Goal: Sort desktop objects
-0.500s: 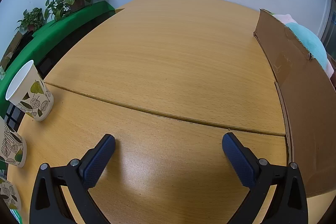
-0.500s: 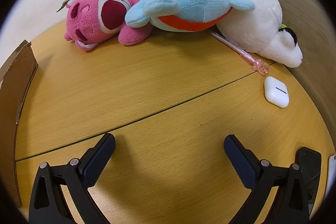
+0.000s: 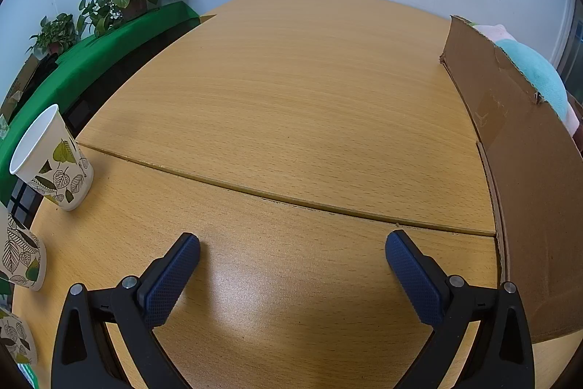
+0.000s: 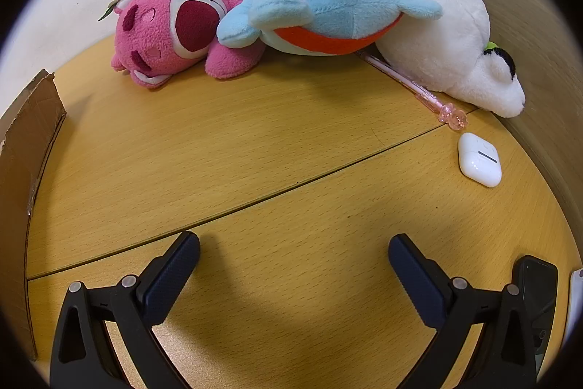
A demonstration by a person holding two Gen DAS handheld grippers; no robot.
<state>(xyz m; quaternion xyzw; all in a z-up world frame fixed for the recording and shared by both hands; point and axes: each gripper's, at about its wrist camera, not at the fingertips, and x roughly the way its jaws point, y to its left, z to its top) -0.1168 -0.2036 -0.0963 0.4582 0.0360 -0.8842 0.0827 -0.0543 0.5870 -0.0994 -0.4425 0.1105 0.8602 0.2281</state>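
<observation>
Both grippers are hovering tilted down over the wooden desk [image 3: 291, 119] with nothing in them. The left gripper [image 3: 291, 256] has its fingers spread wide, just bare desk between the blue pads [image 3: 167, 283]. Off to the left of its left finger there's a leaf-print paper cup [image 3: 53, 157] standing upright, with two more of the same cups [image 3: 22, 256] nearer along the desk edge, partly cut off. To the right of the right finger a cardboard box wall [image 3: 517, 170] runs along the desk.

The right gripper [image 4: 293, 256] is spread wide too, nothing between its fingers. Well ahead of the fingertips lies a row of plush toys: a pink bear [image 4: 171, 31], a blue-and-red one [image 4: 328, 2] leaning on it, and a white one [image 4: 448, 39] to the right. A pink pen [image 4: 411, 81] pokes out from under them, and a white earbuds case [image 4: 479, 159] sits just past its tip, ahead and to the right of the right finger. A black phone [image 4: 539, 290] lies right beside that finger
</observation>
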